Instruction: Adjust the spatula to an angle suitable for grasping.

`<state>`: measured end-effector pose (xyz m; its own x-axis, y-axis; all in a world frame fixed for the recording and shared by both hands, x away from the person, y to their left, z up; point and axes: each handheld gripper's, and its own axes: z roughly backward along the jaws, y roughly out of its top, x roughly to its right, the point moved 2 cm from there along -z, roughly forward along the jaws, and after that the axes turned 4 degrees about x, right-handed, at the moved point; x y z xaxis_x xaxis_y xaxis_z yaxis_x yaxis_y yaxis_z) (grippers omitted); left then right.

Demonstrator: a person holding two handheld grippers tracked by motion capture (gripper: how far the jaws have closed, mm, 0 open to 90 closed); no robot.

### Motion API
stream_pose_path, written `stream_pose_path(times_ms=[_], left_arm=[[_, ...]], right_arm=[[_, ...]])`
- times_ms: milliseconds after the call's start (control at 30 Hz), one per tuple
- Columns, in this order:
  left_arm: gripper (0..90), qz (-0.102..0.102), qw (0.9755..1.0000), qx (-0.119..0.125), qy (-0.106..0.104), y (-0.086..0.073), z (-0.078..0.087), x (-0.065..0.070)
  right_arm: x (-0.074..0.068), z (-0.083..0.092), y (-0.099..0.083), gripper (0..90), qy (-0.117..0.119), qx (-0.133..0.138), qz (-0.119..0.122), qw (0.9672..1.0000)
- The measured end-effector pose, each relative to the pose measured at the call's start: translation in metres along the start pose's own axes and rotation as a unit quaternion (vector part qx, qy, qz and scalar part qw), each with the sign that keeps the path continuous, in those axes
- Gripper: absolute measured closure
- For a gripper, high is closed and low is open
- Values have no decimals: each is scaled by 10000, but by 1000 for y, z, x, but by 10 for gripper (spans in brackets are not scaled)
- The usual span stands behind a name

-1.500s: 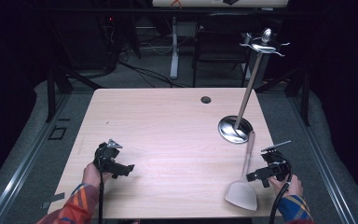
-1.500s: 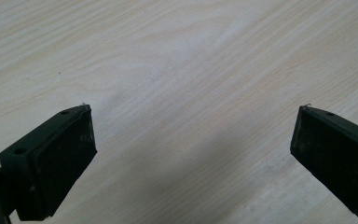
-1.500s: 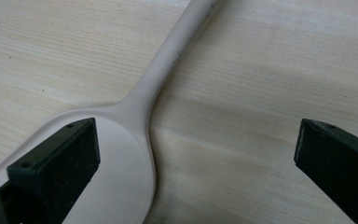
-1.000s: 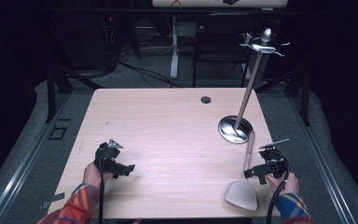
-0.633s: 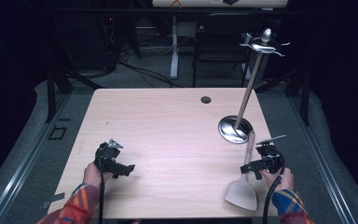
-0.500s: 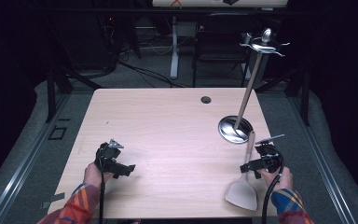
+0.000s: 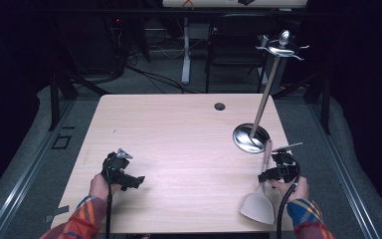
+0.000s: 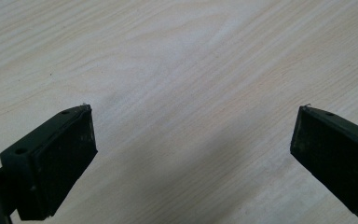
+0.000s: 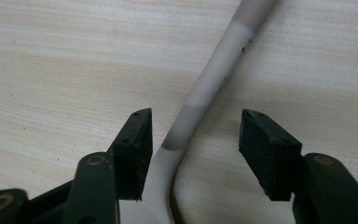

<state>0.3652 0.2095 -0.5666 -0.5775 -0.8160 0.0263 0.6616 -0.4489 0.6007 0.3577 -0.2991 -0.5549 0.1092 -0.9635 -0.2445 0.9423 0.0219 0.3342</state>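
Beige smooth curved spatula handle (image 9: 204, 88); wood-grain table (image 9: 51, 70).

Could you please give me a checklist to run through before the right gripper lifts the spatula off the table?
1. Spatula handle between the jaws of the right gripper: ok.
2. Jaws, which have just been closing, pressed on the handle from both sides: not ok; a gap remains at one jaw.
3. Spatula blade flat on the table: ok.
4. Handle end clear of the utensil stand: cannot tell; it lies at the base's edge.
5. Left gripper open, away from the spatula: ok.
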Motion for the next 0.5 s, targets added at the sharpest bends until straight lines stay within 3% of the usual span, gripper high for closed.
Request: stream_pose_path(times_ms=[467,500], left_arm=[[1,-33,10000,-17,-37,0,0,0],[1,-29,10000,-14,-26,0,0,0]], right_arm=[[-4,-5,4,602,-194,-103,57,9997],[-5,-7,4,609,-151,13,-19,9999]])
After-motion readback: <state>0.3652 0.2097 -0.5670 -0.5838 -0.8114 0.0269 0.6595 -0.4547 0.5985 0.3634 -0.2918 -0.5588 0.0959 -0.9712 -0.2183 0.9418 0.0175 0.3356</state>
